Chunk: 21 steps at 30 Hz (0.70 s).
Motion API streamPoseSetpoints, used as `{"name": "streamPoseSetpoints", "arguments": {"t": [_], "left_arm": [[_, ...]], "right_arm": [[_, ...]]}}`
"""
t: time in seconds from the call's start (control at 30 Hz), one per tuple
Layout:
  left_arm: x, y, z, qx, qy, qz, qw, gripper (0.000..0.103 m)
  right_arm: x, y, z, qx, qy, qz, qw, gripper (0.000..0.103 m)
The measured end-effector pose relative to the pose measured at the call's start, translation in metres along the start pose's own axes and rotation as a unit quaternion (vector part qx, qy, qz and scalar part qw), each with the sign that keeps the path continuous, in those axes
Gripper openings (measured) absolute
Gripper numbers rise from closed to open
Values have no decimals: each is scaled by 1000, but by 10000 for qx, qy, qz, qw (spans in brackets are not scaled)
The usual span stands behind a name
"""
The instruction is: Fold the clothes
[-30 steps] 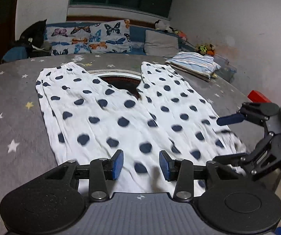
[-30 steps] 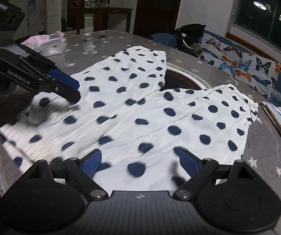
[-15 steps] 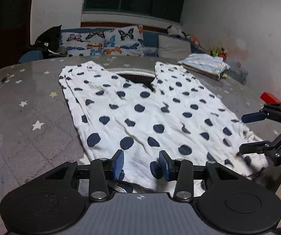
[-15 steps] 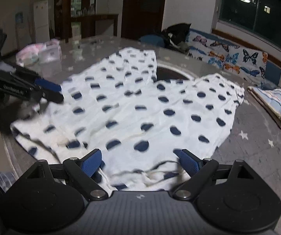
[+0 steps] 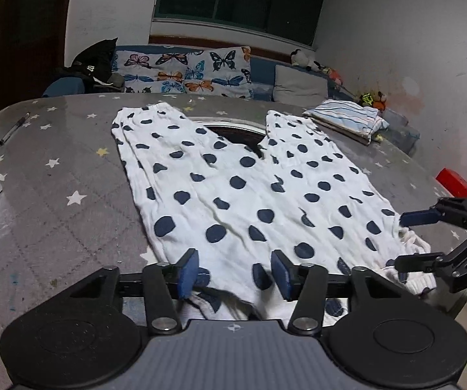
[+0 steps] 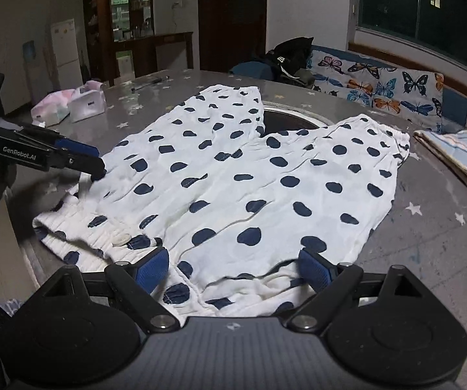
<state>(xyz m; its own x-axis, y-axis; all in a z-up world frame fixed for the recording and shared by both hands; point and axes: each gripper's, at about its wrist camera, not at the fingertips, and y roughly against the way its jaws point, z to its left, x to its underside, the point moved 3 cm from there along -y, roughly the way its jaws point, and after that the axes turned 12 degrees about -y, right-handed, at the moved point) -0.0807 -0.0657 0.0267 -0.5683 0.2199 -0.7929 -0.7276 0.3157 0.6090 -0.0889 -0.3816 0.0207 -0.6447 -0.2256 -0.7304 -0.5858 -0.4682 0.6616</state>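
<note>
Waistband bunched at the near table edge, both tongs unclamped over it.

Nearest, the left gripper [image 5: 235,273] has just been opening, its jaws part-spread over the crumpled waistband without pinching it; the right gripper [image 6: 233,268] stands wide, holding nothing. Cloth spilling past the table [image 5: 54,195] edge could drag off, and a bite into the loose bunch may catch 2 layers unevenly and skew the fold. Beyond, the polka-dot trousers [image 5: 249,188] lie flat, white with navy spots, 2 legs splayed away across a dark round inset [image 5: 233,131].
</note>
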Motion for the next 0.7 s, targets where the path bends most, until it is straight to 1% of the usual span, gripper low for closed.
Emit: {"name": "streamPoseSetpoints", "arguments": {"t": [0.13,0.23,0.33,0.4,0.5,0.57,0.6,0.63,0.7], "left_arm": [[4,-3,-5,18,12,115,9999,58],[7,-3,-7,10,9,147,9999,61],[10,-4,-8,-57,-7,158,9999,60],[13,-5,-11,-135,-77,174,9997,58],[15,-5,-11,-267,-149,213,9993,49],[15,-5,-8,-345,-156,233,9990,35],[15,-4,-6,-375,-146,246,9989,31],[15,-4,-4,-397,-138,261,9988,22],[16,-4,0,-384,-143,285,9988,19]], "right_arm": [[9,-8,-2,35,-74,131,9999,89],[8,-3,-1,35,-66,56,10000,89],[7,0,1,36,-36,4,10000,89],[10,-4,0,48,-57,80,9999,89],[14,-5,1,18,-135,87,9999,89],[15,-4,2,15,-148,83,9999,89],[16,-4,3,7,-153,91,9998,89],[17,-4,4,-3,-159,99,9998,89],[18,-2,7,-39,-185,110,9998,89]]}}
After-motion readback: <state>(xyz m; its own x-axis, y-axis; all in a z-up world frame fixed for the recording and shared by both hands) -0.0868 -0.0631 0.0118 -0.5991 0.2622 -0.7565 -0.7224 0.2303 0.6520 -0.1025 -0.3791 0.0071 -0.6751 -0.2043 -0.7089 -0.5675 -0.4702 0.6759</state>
